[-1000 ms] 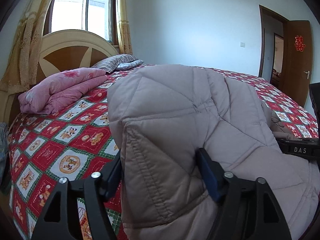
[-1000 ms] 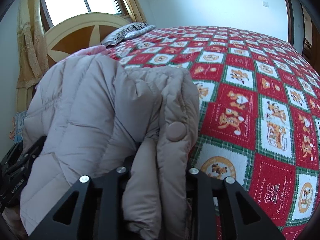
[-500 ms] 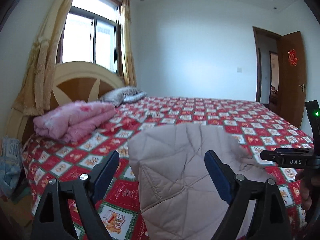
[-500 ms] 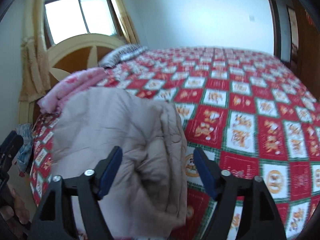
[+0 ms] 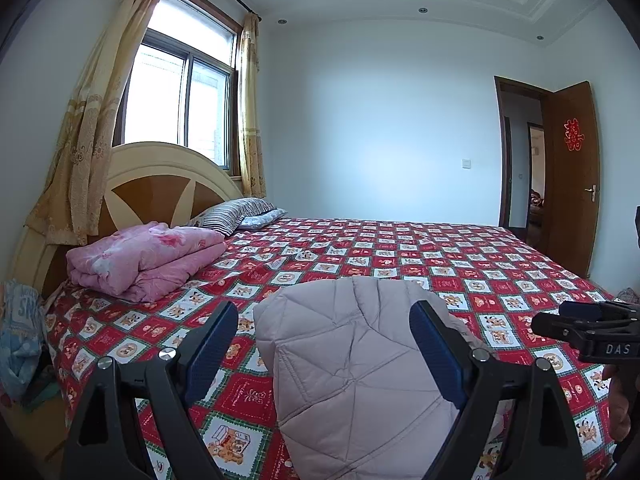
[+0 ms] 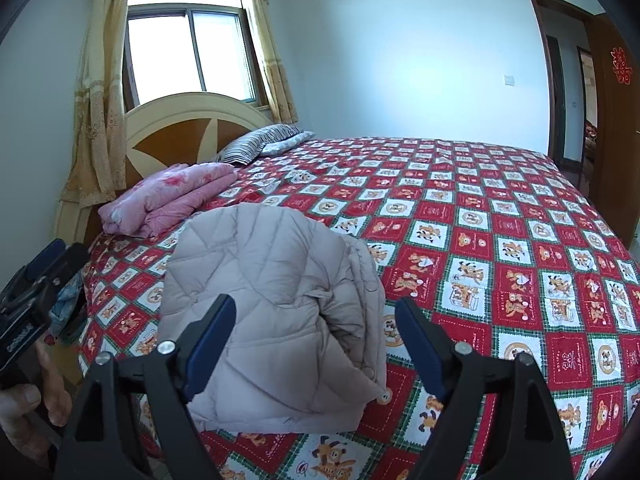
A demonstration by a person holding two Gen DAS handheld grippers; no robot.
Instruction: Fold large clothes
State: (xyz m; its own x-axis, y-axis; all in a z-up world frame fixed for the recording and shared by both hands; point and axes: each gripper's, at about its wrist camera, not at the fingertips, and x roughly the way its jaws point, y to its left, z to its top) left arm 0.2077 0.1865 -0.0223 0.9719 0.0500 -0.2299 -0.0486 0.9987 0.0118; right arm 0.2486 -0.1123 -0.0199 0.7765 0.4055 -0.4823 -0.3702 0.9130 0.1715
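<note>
Folded quilted jacket [image 6: 276, 312] lying on the bed [image 6: 520, 240] near its front edge, just ahead of and below both tools. Left hand-held gripper [image 5: 324, 344] and right hand-held gripper [image 6: 316, 340], each aimed slightly downward, jaws having just opened wide (nothing pinched). The bundle's long axis runs away from the viewer; neither is clearly nearer.

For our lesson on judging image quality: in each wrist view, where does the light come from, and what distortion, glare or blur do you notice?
Left wrist view: daylight from the window, its panes blown out white; fisheye bends the door; dark vignette in the corners; sharp throughout. Right wrist view: the same window overexposed; the bedspread bulges like a dome; the padded jacket is sharp, with soft shadows in its folds.
</note>
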